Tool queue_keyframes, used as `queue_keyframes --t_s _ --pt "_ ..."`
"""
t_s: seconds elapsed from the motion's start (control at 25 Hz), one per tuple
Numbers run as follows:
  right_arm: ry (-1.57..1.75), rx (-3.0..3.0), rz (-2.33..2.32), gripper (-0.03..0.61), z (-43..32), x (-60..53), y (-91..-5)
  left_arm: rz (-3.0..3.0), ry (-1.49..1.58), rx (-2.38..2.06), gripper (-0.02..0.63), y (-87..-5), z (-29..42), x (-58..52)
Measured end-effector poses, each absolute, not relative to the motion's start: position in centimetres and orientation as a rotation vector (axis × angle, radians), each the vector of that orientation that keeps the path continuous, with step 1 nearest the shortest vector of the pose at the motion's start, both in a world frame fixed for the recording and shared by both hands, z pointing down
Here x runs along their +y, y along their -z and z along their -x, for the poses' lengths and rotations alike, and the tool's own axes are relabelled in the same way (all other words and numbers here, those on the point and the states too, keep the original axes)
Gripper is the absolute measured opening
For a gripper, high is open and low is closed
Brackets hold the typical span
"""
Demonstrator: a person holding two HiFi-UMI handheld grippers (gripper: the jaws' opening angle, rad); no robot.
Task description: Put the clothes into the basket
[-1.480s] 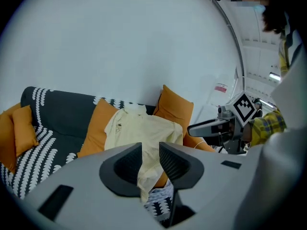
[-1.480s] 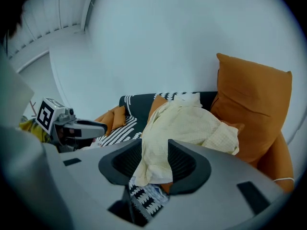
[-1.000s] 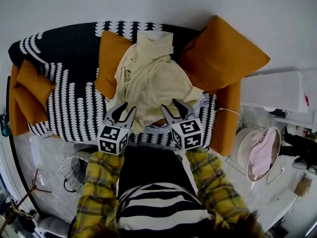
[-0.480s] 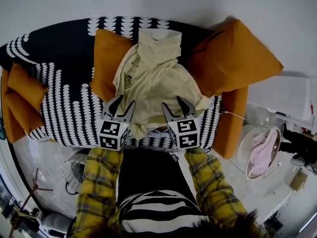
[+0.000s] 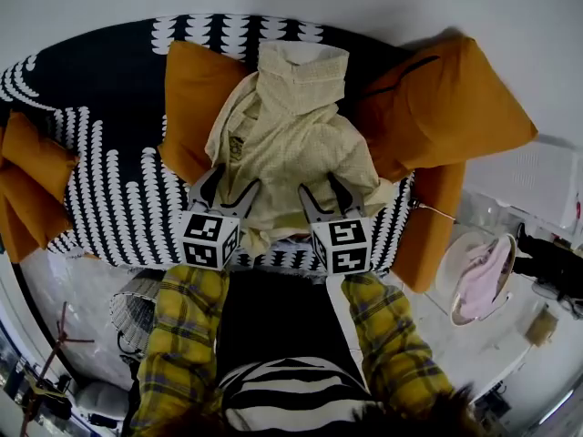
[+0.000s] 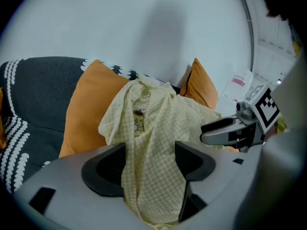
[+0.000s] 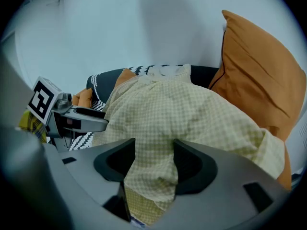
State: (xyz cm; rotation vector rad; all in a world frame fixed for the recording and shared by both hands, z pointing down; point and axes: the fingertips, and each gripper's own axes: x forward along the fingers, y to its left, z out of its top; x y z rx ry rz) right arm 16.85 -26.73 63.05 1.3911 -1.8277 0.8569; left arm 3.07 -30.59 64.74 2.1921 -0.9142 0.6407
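Head view: white basket (image 5: pixel 455 262) holds pink cloth (image 5: pixel 480 276).

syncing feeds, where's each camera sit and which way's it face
Head view: on the head, steeply down at sofa and shirt; shows left tongs, right tongs, sleeves.
Left gripper view: on left tongs, along its jaws at shirt; right tongs at right.
Right gripper view: on right tongs, likewise; left tongs at left.
Shared: shirt between both jaws, which just opened further.

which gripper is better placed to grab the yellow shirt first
Right, marginally. Both jaws have just been opening around the shirt hem; cloth already fills the narrower gap of the right gripper, while the left gripper gapes wider around one fold.
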Motion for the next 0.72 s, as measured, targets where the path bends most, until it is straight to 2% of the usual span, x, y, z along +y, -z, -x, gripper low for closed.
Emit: queue_keyframes --t_s 0.2,0.52,0.56,0.64,0.72 --pt "-0.832 -1.84 -1.369 0.249 -16.7 -26.6 -63.2 -2.157 -0.639 -0.86 0.309 -65.5 -4.7 -30.2" --pt "-0.832 -1.859 -1.321 0.244 -15.2 -26.1 -63.8 -2.125 -0.628 -0.822 0.154 -65.4 -5.9 -29.4" --pt "-0.829 -1.852 -1.317 0.223 -15.1 -26.1 -63.9 -2.122 -0.623 -0.821 0.139 -65.4 -5.9 -29.3" --pt "-0.825 -1.835 -1.299 0.124 -14.8 -26.0 -64.2 -2.125 -0.618 -0.824 0.102 -65.3 -5.7 -29.1" --pt "-0.825 -1.823 -1.284 0.072 -14.6 -26.0 -64.3 -2.137 -0.608 -0.829 0.068 -65.0 -5.5 -29.1"
